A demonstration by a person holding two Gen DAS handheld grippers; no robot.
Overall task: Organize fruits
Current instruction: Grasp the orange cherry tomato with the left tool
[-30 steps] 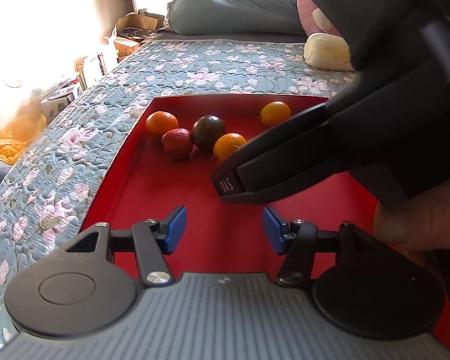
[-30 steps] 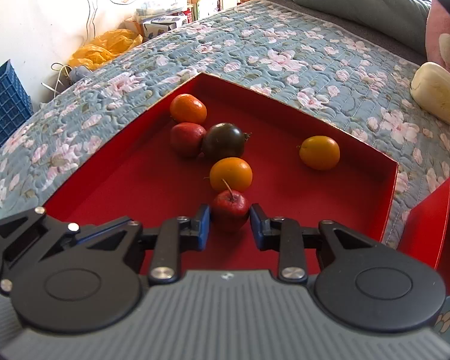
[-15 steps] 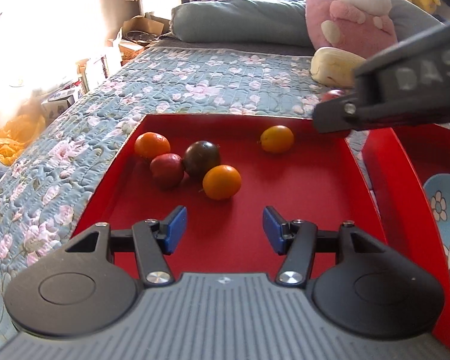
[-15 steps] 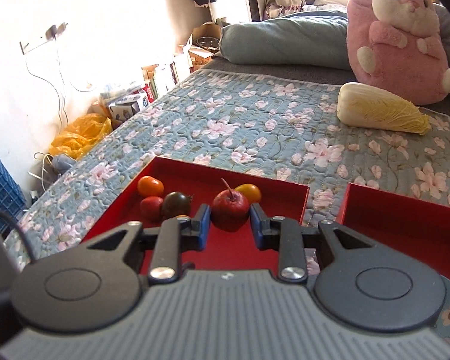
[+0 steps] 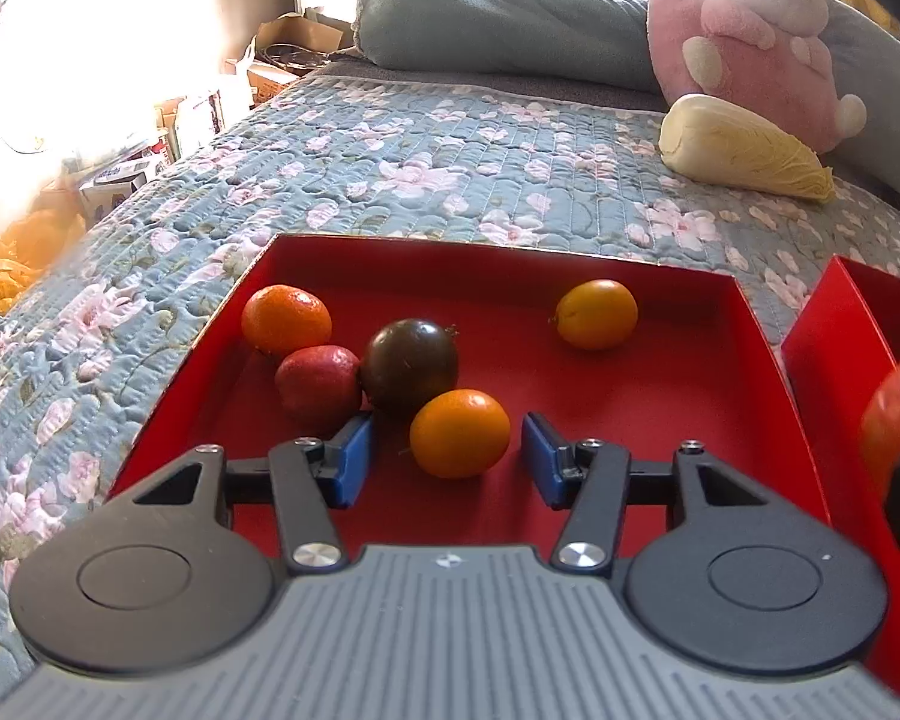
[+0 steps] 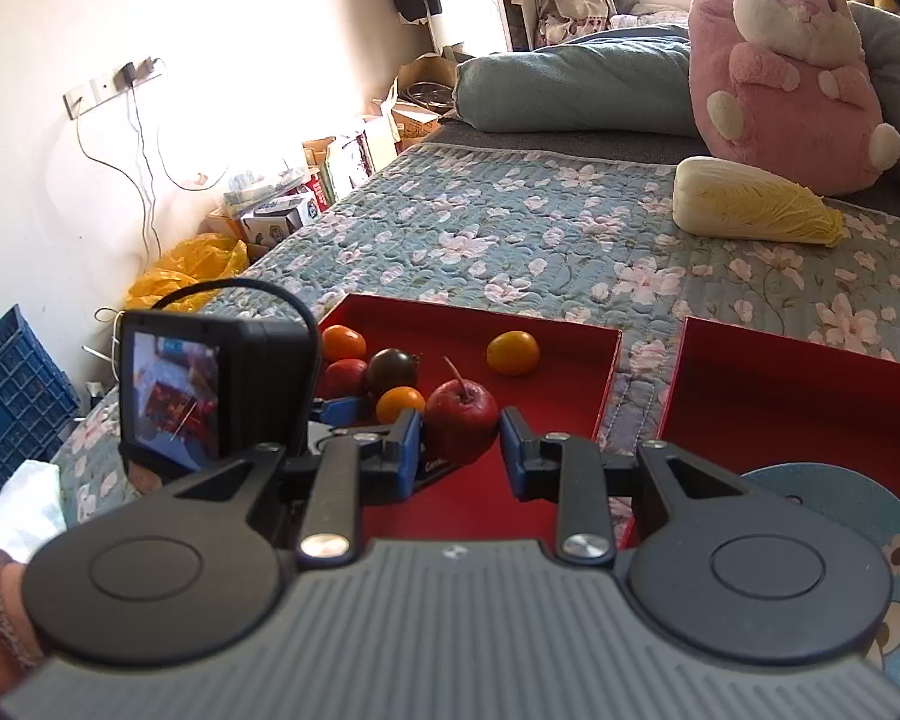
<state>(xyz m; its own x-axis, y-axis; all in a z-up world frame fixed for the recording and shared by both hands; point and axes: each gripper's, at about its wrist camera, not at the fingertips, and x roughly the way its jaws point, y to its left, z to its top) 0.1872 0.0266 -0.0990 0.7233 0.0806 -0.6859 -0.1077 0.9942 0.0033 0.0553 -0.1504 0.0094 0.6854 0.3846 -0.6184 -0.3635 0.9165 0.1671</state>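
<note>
A transfer step is judged to be in hand: fruit is being taken out of the red tray (image 5: 756, 348) and carried toward the second red tray (image 6: 810, 408) to the right of it, both lying on the quilted bed (image 5: 450, 180).

The right claw (image 6: 459, 447) is clenched on a red apple (image 6: 461, 423), which is held clear above the first tray's floor. The apple is nearly round, so no marked long axis is shown; its stem axis stands roughly upright, the stem tilted slightly up and to the left, away from the claw.

The left claw (image 5: 447, 459) is released, its blue pads spread wide, and an orange (image 5: 459, 441) is framed between them, just ahead of the tips; no contact with either pad can be made out. Just beyond the left pad a dark plum (image 5: 410, 367) and a red fruit (image 5: 318, 387) are pressed together, with a second orange (image 5: 286, 320) behind them. A yellow-orange fruit (image 5: 596, 314) lies well apart, far ahead and to the right.

For the next move, the apple is probably to be brought rightward over the second tray, lowered, and let go gently so that it does not roll. For the left claw, a short advance and a closing on the orange would be called for, with care that the plum is not nudged by the left pad.
</note>
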